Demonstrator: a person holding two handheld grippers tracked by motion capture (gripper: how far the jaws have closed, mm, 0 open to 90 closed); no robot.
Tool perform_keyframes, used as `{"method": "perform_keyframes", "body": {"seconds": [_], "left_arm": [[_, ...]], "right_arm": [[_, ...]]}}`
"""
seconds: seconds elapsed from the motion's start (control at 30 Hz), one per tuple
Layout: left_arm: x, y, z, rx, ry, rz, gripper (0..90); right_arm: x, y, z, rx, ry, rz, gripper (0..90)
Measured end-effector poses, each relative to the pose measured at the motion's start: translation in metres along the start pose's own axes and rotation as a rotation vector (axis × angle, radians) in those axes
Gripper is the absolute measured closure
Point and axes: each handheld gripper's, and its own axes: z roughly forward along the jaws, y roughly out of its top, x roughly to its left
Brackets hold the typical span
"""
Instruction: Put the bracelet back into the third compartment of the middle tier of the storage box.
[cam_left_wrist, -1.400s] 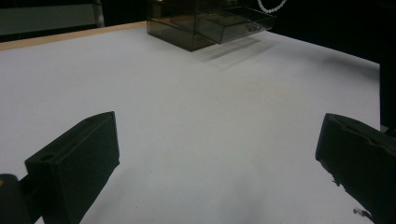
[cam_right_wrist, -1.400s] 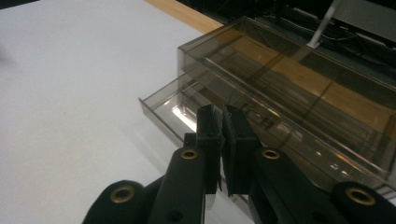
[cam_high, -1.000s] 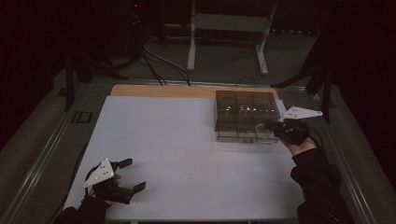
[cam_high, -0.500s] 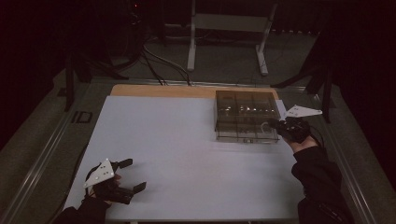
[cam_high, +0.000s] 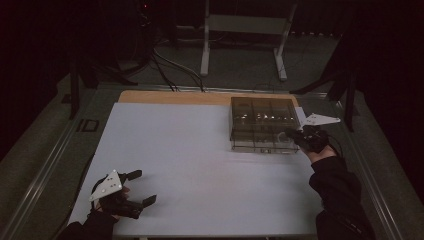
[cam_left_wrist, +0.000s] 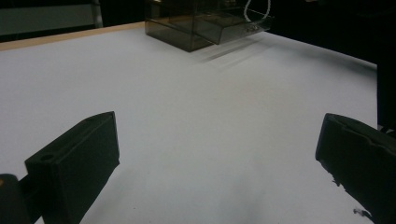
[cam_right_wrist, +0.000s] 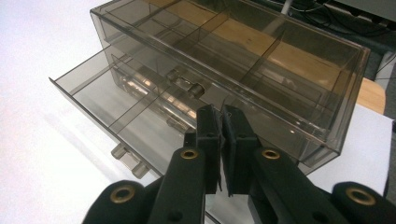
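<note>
The high view is dim and grainy with black surroundings, while the white table glares softly near the drawer box.

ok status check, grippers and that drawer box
Right gripper shut, empty, jaws over the open lower drawer. Left gripper open, idle near the table edge. Drawer box sits far right; nothing in the way.

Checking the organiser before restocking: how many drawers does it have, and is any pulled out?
2 that I can see in the smoky transparent plastic drawer box: the lower drawer is pulled out; the upper drawer is shut. Others may be hidden.
</note>
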Motion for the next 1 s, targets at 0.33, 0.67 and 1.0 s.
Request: {"method": "perform_keyframes", "body": {"seconds": [0.33, 0.67, 1.0], "left_arm": [[0.0, 0.0, 0.0, -0.004, 0.0, -0.002, 1.1], [0.0, 0.0, 0.0, 0.0, 0.0, 0.0, 1.1], [0.0, 0.0, 0.0, 0.001, 0.0, 0.0, 1.1]], "right_arm": [[-0.005, -0.01, 0.011, 0.03, 0.006, 0.031, 86.8], [-0.011, -0.02, 0.017, 0.048, -0.003, 0.057, 86.3], [-0.019, -0.028, 0.021, 0.055, -0.014, 0.086, 79.5]]}}
